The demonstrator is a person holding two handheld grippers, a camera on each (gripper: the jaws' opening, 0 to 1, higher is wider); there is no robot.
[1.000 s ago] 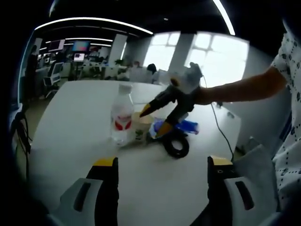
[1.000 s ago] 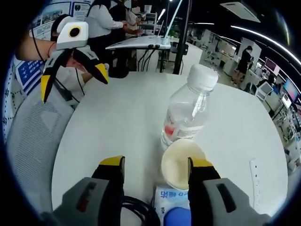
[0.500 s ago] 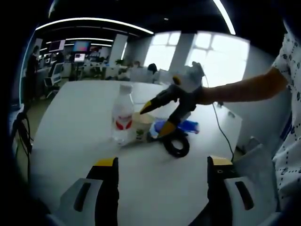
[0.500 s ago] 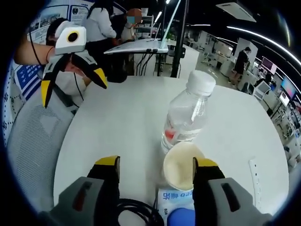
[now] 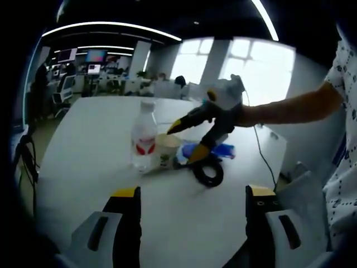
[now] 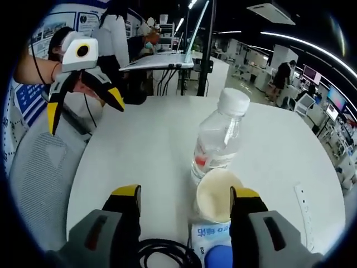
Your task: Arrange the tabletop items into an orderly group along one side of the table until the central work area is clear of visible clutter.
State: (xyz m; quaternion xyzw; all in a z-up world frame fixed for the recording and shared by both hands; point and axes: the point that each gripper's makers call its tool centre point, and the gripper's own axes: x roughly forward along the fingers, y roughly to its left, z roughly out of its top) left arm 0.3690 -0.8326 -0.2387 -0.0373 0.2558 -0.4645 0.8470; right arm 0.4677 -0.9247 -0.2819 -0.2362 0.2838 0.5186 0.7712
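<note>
Both hand-held grippers — left (image 5: 191, 192), right (image 6: 184, 192) — gape apart above the table (image 5: 83, 134), right over the paper cup (image 6: 215, 196).

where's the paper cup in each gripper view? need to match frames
Left gripper view: paper cup left of centre, just right of the water bottle.
Right gripper view: paper cup low, right of centre, beside the right gripper's right jaw, below the bottle.
Shared landmark: the water bottle.
</note>
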